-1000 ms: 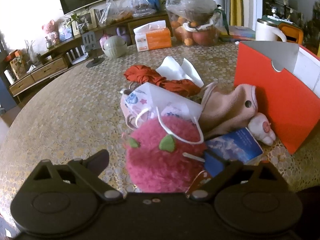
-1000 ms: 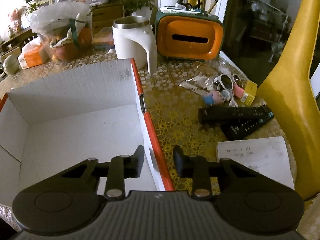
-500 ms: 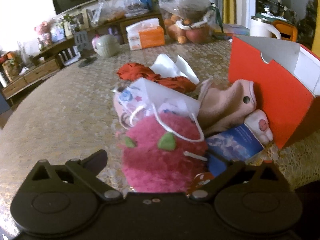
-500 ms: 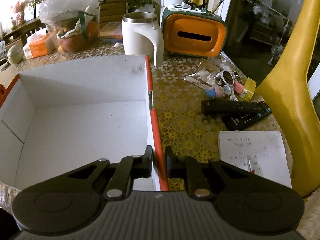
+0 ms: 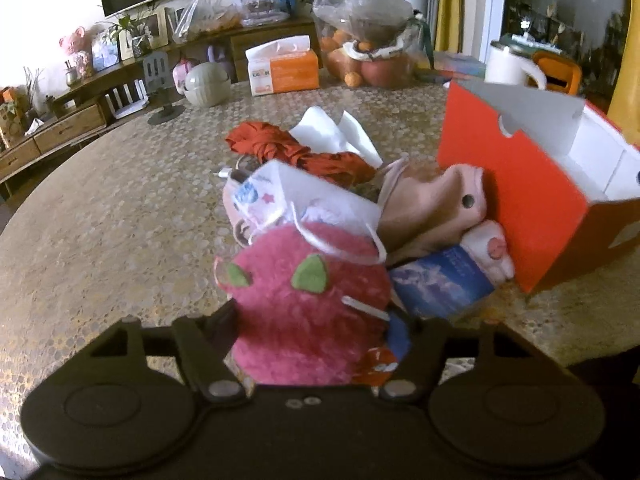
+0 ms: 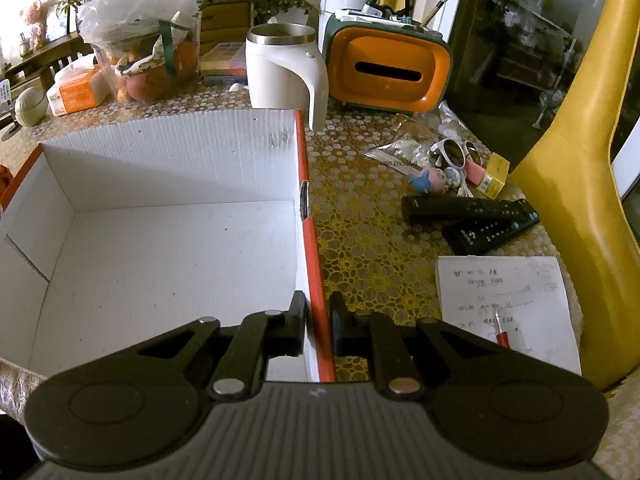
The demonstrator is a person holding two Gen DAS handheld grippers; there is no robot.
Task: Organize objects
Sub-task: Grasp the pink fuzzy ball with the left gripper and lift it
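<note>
A fluffy pink plush toy with two green felt ears (image 5: 308, 312) is seen lying on the gold-patterned round tabletop (image 5: 120, 216), directly between the two black fingers of the left gripper (image 5: 320, 332). The jaws of that gripper are closing around the toy; whether the pads already press on the plush cannot be told, as the fingertips are partly hidden by it. A white paper gift bag with ribbon handles (image 5: 304, 200) is propped just behind the toy, and a beige knitted cloth piece (image 5: 432, 208) is draped beside it, touching the outer red wall of the open cardboard box (image 5: 512, 184). A blue booklet with a cloud picture (image 5: 440, 284) is found at the toy's right, and a crumpled red cloth (image 5: 296, 152) lies farther back.

In the right wrist view, the same open box, red outside and white inside (image 6: 160, 256), is shown with its interior bare. Its right-hand wall is clamped by the right gripper (image 6: 318, 320), whose jaws are drawn nearly together on the thin cardboard edge. To the right of the box, two black remote controls (image 6: 480, 216), a sheet of handwritten notes with a red pen (image 6: 508, 304) and a pair of white-framed sunglasses (image 6: 452, 152) are spread on the tabletop. A white mug with a steel rim (image 6: 280, 72) stands just behind the box.
</note>
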